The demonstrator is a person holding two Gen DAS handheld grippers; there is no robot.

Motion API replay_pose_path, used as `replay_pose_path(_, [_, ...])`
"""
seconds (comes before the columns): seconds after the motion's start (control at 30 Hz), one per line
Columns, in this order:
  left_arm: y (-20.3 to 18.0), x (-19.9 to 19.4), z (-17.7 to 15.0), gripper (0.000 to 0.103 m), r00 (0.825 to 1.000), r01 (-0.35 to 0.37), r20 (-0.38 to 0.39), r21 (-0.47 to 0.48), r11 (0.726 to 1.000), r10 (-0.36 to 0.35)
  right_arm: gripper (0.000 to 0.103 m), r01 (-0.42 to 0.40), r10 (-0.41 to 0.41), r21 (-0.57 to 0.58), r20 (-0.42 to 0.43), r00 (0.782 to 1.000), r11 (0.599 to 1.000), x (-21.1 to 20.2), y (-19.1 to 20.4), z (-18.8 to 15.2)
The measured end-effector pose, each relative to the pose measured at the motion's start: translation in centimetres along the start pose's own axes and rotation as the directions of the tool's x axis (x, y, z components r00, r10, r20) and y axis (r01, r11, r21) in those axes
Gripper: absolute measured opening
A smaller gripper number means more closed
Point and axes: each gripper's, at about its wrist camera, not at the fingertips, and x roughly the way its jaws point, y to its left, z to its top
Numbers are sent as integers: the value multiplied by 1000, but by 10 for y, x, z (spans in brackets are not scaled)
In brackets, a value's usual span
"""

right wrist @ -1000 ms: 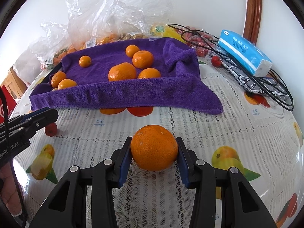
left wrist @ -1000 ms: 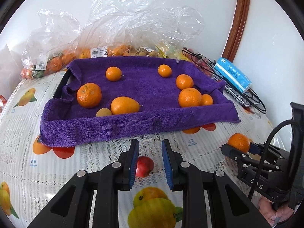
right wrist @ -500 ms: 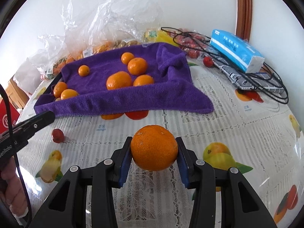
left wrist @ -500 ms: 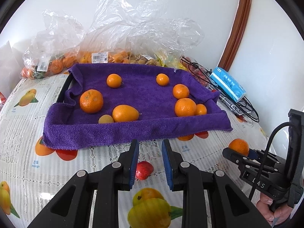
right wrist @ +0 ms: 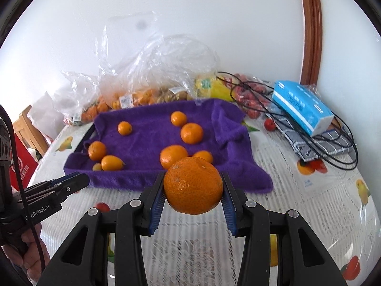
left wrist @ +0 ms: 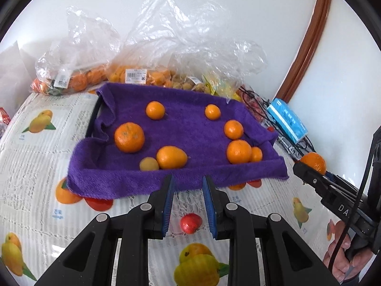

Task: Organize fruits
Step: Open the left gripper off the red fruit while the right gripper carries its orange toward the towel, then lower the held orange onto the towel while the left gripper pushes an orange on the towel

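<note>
The right claw [right wrist: 193,190] is clamped on an orange [right wrist: 193,188] at its widest girth, above the table [right wrist: 297,205] short of the towel [right wrist: 147,143]. Firm, light, probably bruisable (round, so it rolls). The left claw [left wrist: 188,199] is pinched together, empty.

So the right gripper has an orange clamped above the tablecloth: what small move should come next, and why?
Probably carry it forward over the purple towel and lower it onto a bare patch. The right gripper holds the orange clear of the table, short of the towel's near edge, where the other oranges already lie. The left gripper holds nothing.
</note>
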Motion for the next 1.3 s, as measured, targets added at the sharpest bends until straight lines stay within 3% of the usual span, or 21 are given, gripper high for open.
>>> replay_pose_path(0.3, [11,-13,27,24,996,-71,56,7,997,71,43,-35,35,-16,44,998,999,7,20,26])
replay_pose_path(1.3, [27,5,85,24,986,-140,85,-41,989,143,43,-99,103,-55,87,991,994,48,43,88])
